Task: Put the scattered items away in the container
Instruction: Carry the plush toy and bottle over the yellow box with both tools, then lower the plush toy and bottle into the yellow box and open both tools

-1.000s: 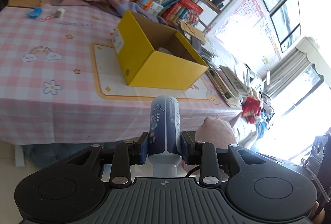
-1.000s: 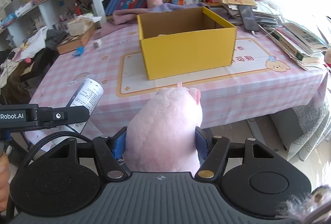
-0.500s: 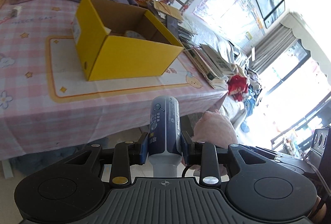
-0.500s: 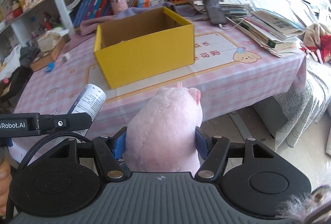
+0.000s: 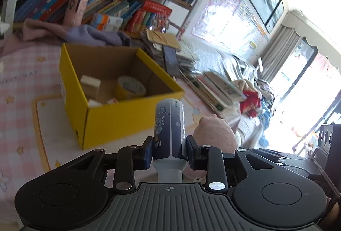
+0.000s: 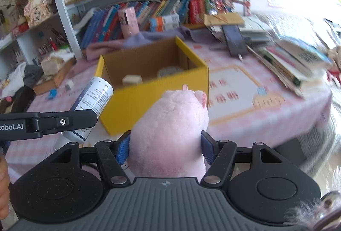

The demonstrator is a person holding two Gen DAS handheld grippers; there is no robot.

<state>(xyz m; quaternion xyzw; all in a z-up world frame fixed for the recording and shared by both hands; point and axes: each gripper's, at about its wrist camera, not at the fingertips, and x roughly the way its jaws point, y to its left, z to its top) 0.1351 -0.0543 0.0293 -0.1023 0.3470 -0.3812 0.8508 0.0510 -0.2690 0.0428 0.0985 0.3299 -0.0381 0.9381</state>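
My left gripper (image 5: pixel 169 151) is shut on a dark blue and white bottle (image 5: pixel 169 124), held just in front of the open yellow box (image 5: pixel 119 122). The box holds a roll of yellow tape (image 5: pixel 130 88) and a small cream block (image 5: pixel 90 83). My right gripper (image 6: pixel 165 146) is shut on a pink plush toy (image 6: pixel 170 130), also near the yellow box (image 6: pixel 157 92) and below its rim. The bottle (image 6: pixel 93 101) and left gripper arm show at the left of the right wrist view. The plush (image 5: pixel 215 133) shows in the left wrist view.
The box stands on a pink checked tablecloth (image 6: pixel 245 111) with a cream mat (image 6: pixel 234 84). Stacked books and a phone (image 6: pixel 235 41) lie to the right. A purple cloth (image 5: pixel 85 35) and full bookshelves (image 6: pixel 149 13) stand behind the box. A small blue item (image 6: pixel 52 93) lies far left.
Both grippers have moved closer to the yellow box and higher, so its inside now shows. Each still holds its item.
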